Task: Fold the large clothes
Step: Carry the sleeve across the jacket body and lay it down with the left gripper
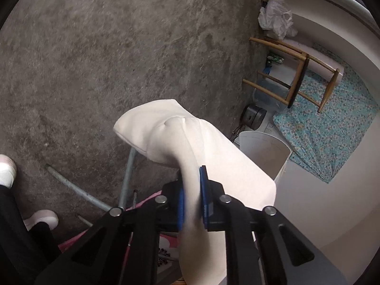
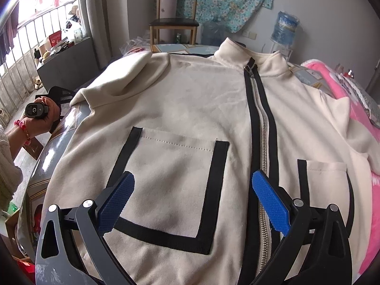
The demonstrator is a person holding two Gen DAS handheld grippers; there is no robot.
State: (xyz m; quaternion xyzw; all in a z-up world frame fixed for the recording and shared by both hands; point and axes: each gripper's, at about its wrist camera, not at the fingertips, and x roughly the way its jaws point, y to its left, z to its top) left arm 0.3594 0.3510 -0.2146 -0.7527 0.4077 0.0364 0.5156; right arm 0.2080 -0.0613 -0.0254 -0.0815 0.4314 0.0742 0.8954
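Pinching sleeve (image 1: pixel 190 147) in left gripper (image 1: pixel 192 194) (soft, floppy); right gripper (image 2: pixel 193 201) spread wide above jacket (image 2: pixel 190 109), collar (image 2: pixel 237 52) at 12 o'clock.

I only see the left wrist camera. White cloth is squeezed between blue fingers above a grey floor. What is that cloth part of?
Observer: That sleeve looks like part of a cream jacket, which lies front-up in the right wrist view.
Operator: Is the jacket zipped?
Observer: Yes, the zipper is closed up to the collar.
Operator: What is the other one doing?
Observer: The right hand-held gripper is open, over the jacket's black-trimmed pocket, holding nothing.
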